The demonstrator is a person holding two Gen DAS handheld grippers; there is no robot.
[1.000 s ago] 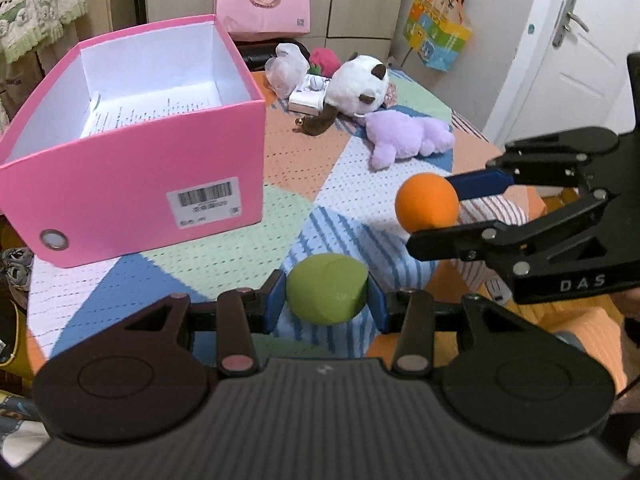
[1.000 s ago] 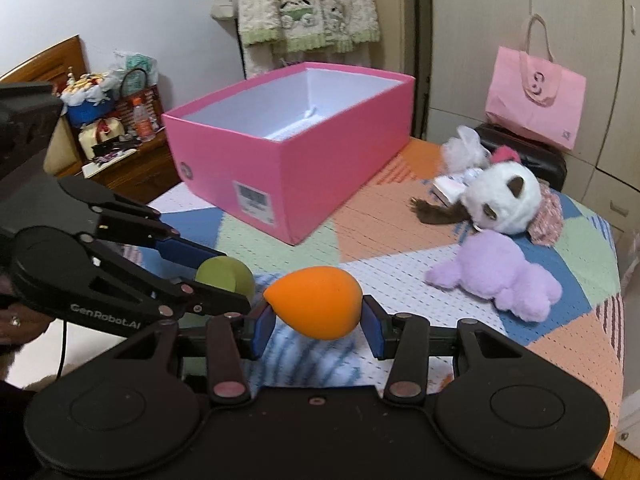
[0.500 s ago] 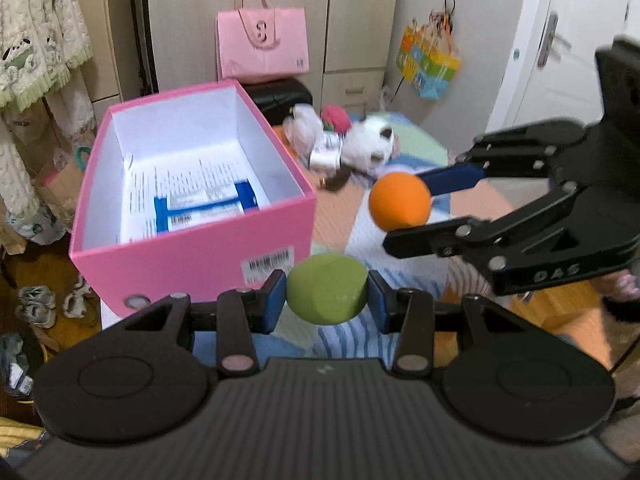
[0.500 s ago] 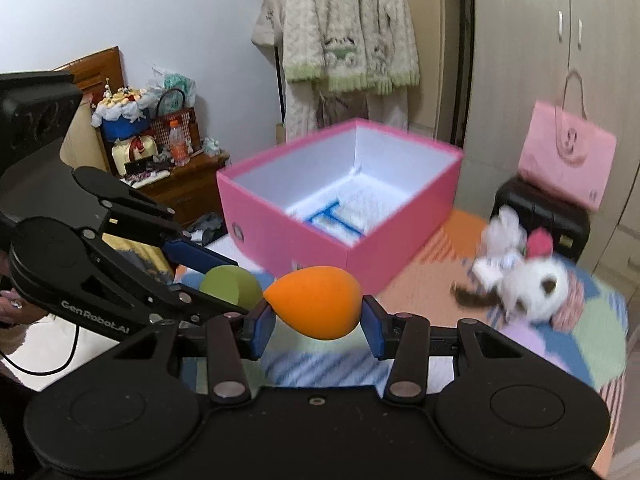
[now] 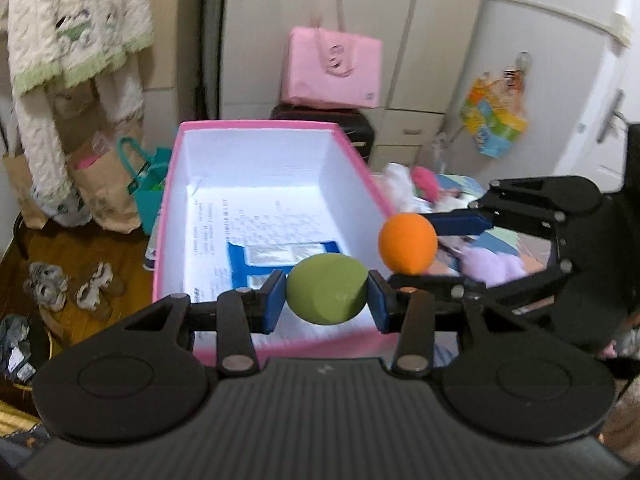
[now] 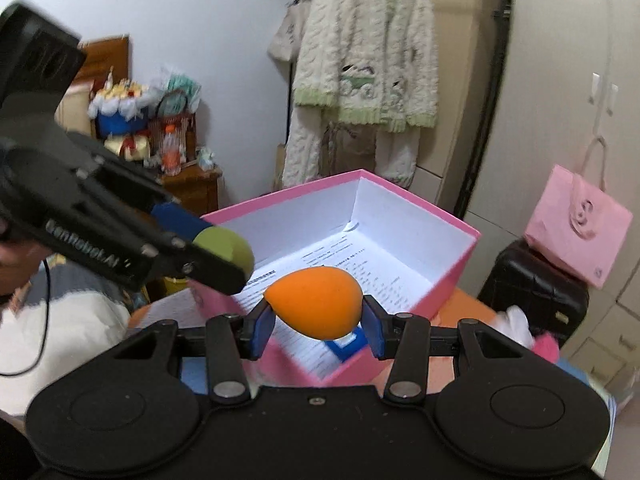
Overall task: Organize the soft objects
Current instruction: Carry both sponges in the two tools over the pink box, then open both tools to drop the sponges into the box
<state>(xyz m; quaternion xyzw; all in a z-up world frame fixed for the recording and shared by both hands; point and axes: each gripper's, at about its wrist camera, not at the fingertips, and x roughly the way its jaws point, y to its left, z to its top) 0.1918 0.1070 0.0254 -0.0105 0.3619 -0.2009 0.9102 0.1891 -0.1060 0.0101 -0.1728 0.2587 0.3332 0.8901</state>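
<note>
Resting between blue fingers (image 5: 273,302) – green sponge (image 5: 327,294), orange sponge (image 6: 316,301).

Open-topped pink box (image 5: 362,168) at frame centre, floor bare but for a printed sheet (image 5: 248,232) and a blue packet (image 5: 280,258). Walled on four sides; entry from above only. Crowded at right by the right gripper (image 5: 416,250) beside the box rim.
</note>
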